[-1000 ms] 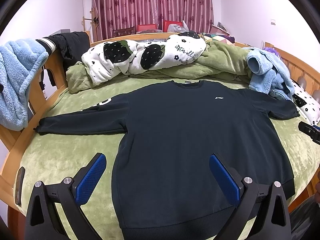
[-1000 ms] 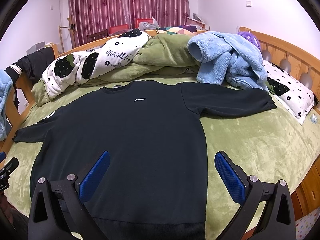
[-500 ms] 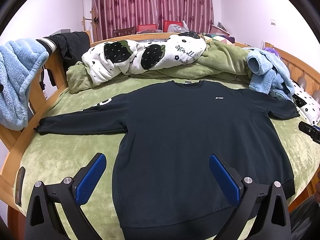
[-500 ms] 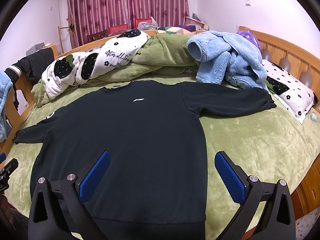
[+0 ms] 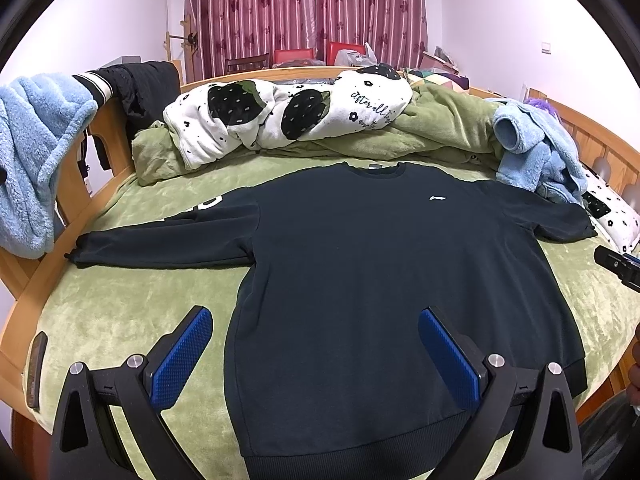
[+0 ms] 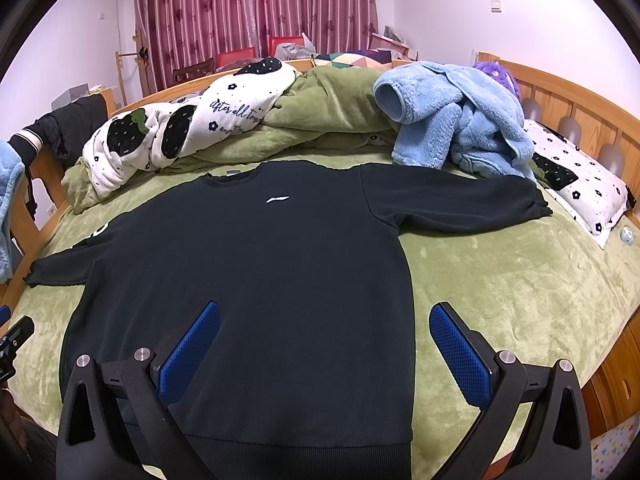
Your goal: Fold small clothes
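Black sweatshirt [image 5: 380, 264] lay flat, front up, sleeves spread, on the green bed [image 5: 120, 312]. Left gripper [image 5: 316, 344] hovered over its lower left side, jaws wide apart, nothing held. Right gripper [image 6: 324, 344] hovered over its lower right side, jaws likewise apart, empty. Blue fleece [image 6: 460, 128] sat beyond the right sleeve, ahead of the right gripper

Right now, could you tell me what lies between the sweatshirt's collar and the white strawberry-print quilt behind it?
Only a bare strip of green blanket separates the black sweatshirt collar from the strawberry-print quilt; the left wrist view shows it best.
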Tool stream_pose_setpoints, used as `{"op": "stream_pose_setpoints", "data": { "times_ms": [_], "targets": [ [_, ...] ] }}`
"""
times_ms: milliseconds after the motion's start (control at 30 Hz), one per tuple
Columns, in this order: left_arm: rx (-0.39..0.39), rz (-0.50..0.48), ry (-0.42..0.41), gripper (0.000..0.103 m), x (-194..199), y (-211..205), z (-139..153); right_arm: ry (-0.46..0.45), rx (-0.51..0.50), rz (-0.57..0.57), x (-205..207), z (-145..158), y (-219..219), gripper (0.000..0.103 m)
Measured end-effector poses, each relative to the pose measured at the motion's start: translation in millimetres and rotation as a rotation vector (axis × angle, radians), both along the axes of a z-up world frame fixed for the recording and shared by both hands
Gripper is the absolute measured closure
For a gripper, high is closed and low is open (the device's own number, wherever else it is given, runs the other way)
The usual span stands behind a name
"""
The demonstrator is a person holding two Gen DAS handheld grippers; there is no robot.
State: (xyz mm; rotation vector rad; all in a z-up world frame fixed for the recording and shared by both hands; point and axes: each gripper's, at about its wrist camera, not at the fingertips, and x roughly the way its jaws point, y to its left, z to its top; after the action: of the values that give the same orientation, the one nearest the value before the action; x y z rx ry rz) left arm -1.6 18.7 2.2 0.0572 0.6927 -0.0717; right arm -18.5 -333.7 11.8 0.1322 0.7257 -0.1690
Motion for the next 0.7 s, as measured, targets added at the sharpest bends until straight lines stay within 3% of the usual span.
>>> {"op": "stream_pose_setpoints", "data": {
  "times_ms": [700],
  "targets": [
    [-0.012,0.0,0.0,0.0,-2.5,-2.1,-1.3,-0.007,-0.007,-0.011,-1.5,3.7,0.8,0.0]
  ]
}}
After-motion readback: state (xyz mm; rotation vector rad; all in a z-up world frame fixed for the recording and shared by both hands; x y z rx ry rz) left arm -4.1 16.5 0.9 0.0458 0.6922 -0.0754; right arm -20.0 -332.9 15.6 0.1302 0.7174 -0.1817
